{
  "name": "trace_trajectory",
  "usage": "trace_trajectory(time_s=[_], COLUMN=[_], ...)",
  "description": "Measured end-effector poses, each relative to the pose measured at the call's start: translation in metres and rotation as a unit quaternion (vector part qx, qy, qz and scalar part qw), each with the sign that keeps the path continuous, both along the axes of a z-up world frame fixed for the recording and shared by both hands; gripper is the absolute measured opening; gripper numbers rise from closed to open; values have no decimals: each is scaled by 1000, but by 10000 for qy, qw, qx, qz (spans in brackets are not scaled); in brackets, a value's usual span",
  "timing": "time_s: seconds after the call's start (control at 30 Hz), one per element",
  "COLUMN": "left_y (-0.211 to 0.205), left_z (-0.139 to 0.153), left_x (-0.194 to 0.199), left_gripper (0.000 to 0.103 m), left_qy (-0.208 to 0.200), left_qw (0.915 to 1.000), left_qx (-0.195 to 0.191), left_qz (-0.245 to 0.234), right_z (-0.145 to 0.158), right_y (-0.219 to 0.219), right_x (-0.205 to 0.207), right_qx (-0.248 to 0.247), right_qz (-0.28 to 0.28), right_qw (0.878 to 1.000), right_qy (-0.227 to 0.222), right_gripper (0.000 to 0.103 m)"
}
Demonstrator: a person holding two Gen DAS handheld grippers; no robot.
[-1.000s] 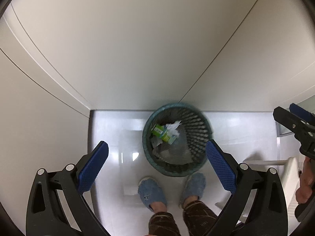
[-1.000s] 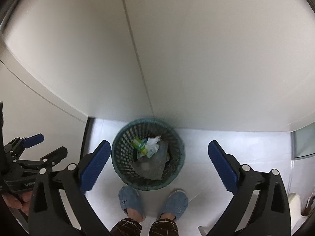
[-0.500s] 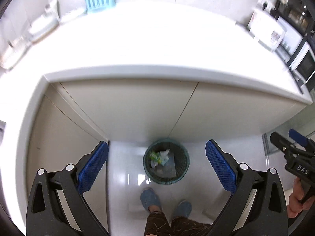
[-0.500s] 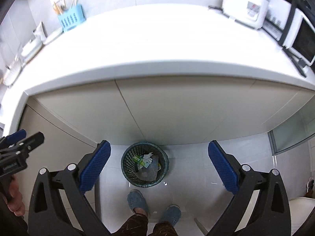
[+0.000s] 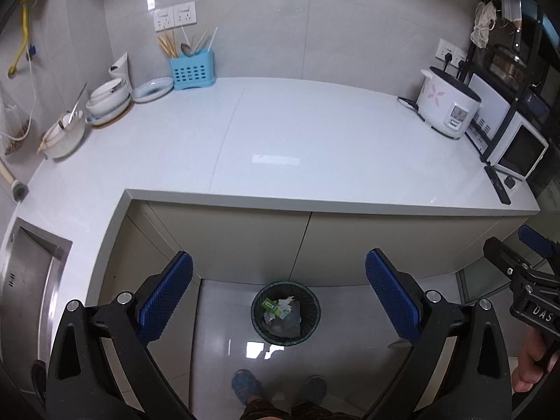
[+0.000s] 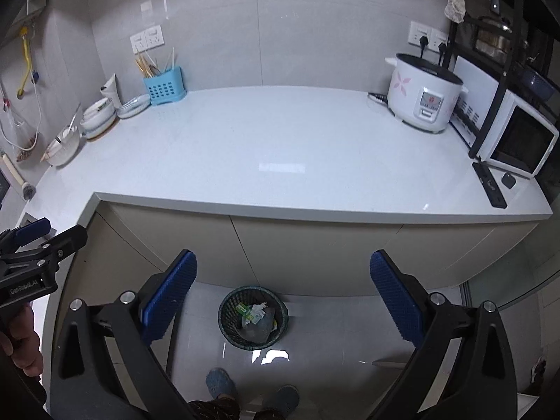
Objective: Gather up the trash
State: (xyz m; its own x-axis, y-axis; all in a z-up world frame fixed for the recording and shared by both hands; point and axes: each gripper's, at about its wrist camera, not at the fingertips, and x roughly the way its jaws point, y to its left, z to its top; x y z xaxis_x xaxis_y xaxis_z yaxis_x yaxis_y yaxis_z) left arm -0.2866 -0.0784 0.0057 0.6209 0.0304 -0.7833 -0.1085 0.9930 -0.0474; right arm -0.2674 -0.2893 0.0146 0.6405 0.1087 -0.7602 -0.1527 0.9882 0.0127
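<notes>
On the floor below the counter's (image 5: 280, 147) front edge, a trash-filled mesh bin (image 5: 285, 313); left gripper (image 5: 279, 297) and right gripper (image 6: 283, 299) wide, empty.

trash (image 5: 281, 309) in floor basket (image 5: 308, 301)

Right claw (image 6: 281, 295) spread wide, mesh bin (image 6: 252, 315) holding trash, white counter (image 6: 280, 154)

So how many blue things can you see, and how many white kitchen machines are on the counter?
Blue utensil basket: 1
Blue slippers: 2
Blue pads, two on the left gripper, two on the right gripper: 4
White machines, the rice cooker and the microwave: 2
Total: 9
</notes>
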Motion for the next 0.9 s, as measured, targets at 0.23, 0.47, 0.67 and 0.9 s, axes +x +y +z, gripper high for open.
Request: trace_trajectory(time_s=[0.23,0.47,0.67,0.9], left_y=[-4,7,14,14], left_z=[25,9,-5,-10], left_x=[-9,-13,-10,-8], left_gripper=[97,97,97,97], left_qy=[-283,-143,6,65], left_qw=[9985,9980,9985,9985], left_qx=[183,-41,-134,-140], left_qz=[-434,-606,-523,-517], right_z=[14,7,4,4], right_y=[10,20,26,28], right_x=[-17,-19,-18,-13], right_qx=[66,179,49,0], right_qz=[-190,-254,-237,-202], right_qw=[9998,9994,9996,9997], right_qy=[-44,167,145,112], right_gripper=[95,95,95,95])
